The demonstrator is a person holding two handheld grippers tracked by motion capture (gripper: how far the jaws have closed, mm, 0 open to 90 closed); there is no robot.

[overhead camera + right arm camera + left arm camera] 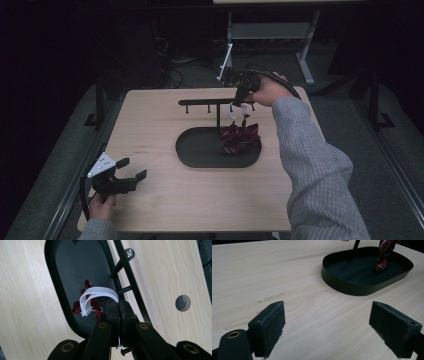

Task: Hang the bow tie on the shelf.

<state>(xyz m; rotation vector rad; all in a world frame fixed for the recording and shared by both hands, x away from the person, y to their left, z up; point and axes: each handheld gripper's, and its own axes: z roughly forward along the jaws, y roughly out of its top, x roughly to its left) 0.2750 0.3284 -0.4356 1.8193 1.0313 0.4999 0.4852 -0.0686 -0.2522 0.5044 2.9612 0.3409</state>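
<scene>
Right tongs pressed together, pinching the white elastic neck strap of a red striped fabric necktie. In the high view the tie hangs from that strap just below the crossbar of the black metal T-shaped rack, its lower folds bunched on the floor of the black oval metal tray toward the tray's 2 o'clock side. The work in hand looks like hooking the strap loop over one of the rack's short pegs. To do it well: hold the pinch firm, since the elastic is thin and could slide out between the pads; lift until the loop stands open above the peg, then bring it over the peg tip rather than against the bar. The right gripper view shows the loop lying beside a peg at about 3 o'clock of it, whether touching I cannot tell. Let go only once the strap sits behind the peg and bears the weight. Left tongs spread wide, holding nothing, low over the pale wooden tabletop at the tray's 8 o'clock, well apart from it; they could steady the tray rim if the rack tips.
</scene>
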